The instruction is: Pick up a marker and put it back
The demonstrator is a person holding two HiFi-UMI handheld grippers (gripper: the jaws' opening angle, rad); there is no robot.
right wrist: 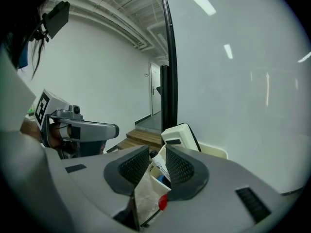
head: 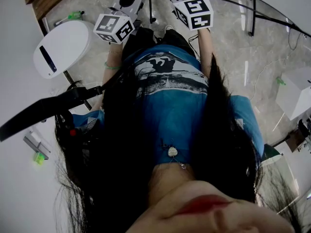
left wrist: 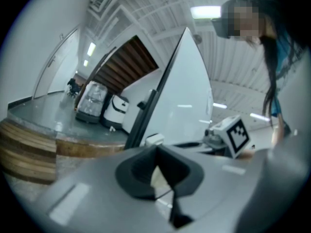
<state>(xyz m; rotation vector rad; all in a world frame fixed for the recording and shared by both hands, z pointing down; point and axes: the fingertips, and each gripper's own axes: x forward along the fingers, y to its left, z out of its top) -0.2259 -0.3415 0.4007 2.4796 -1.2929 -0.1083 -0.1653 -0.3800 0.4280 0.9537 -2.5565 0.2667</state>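
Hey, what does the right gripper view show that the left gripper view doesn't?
Only the right gripper view shows a marker standing in a white holder, seen between the right gripper's parted jaws. It also shows a whiteboard eraser just beyond. Only the left gripper view shows two parked machines, possibly floor scrubbers, on the far floor. Both show the whiteboard with its black frame, and the wooden steps.
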